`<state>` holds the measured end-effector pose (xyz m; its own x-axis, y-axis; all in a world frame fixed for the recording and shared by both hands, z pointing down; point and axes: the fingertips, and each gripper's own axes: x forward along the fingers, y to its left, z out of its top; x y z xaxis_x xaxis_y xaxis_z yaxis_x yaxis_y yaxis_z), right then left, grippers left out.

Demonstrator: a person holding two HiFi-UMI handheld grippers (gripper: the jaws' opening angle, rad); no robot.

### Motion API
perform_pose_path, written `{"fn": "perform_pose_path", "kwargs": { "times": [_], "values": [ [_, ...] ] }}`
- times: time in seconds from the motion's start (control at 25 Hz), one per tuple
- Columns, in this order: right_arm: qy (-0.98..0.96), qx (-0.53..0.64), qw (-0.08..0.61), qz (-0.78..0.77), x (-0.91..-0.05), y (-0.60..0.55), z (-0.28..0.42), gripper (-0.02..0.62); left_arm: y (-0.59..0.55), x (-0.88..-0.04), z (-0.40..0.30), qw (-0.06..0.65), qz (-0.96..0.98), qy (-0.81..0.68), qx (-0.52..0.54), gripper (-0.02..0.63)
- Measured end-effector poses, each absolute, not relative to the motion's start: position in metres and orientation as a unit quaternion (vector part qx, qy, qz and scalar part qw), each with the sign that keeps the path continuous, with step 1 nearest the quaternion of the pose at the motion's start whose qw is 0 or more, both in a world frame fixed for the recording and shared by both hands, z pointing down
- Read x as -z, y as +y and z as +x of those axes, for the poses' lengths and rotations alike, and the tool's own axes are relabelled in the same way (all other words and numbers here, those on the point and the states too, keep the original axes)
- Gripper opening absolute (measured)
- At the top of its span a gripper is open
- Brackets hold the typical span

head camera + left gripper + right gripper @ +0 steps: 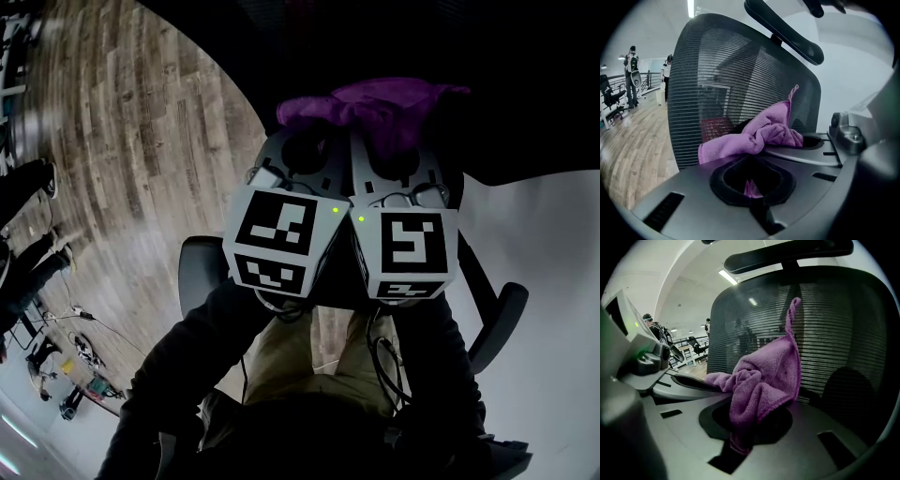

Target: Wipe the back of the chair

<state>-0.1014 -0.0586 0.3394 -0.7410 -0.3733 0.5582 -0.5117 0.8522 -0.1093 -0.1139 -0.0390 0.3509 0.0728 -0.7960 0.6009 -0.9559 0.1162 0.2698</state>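
plank floor [141,141] flanks mesh chair back [731,75]; left gripper [752,185] and right gripper [743,437] fingers clamp purple cloth [764,376].

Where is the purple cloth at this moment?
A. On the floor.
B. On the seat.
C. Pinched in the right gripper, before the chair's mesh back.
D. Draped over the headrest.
C: the cloth bunches out of the right gripper's shut jaws, with the chair back just behind.
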Motion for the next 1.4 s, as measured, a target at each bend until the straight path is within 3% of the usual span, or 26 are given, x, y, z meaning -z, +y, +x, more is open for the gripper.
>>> {"fn": "perform_pose_path", "kwargs": {
  "times": [1.4],
  "values": [
    [-0.903,-0.137,0.267,0.308,-0.332,-0.139,0.039,0.063,-0.123,-0.344,0.024,0.321,0.708,-0.614,-0.140,-0.005]
  ]
}}
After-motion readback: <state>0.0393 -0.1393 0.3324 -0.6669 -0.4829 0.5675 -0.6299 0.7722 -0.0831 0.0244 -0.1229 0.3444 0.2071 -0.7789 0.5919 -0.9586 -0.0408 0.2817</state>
